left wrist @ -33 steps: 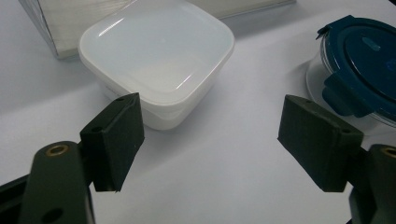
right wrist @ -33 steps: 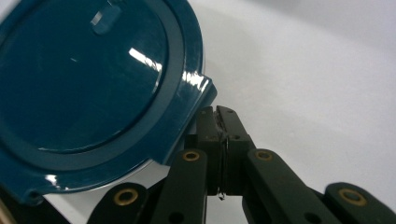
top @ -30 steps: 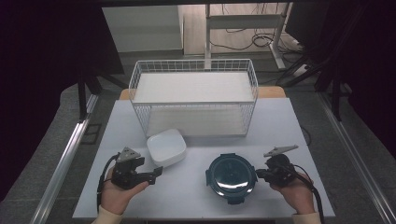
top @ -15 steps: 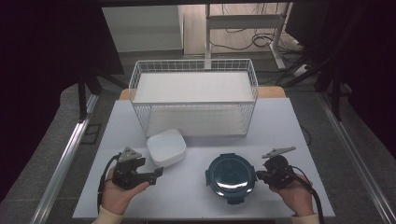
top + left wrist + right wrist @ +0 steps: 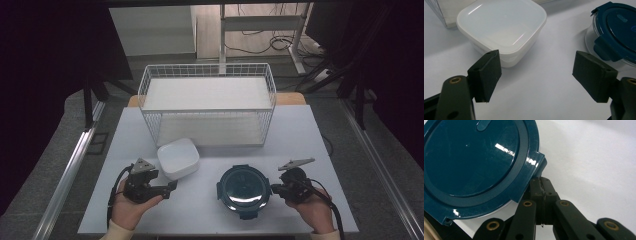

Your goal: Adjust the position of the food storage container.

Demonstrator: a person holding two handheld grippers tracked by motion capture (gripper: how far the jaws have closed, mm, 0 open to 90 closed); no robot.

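Where the high view looks down on the white table [image 5: 150, 125], the left gripper [image 5: 172, 186] lies just beside the white square container [image 5: 178, 158], and the right gripper [image 5: 274, 188] touches the round blue-lidded container [image 5: 244, 190]; a wire basket [image 5: 207, 107] stands behind both. In the left gripper view, the jaws stand spread wide and empty, the white square container [image 5: 501, 27] just ahead. In the right gripper view, the jaws are pressed together, their tips under a lid clasp [image 5: 537, 163] of the round blue-lidded container [image 5: 474, 157].
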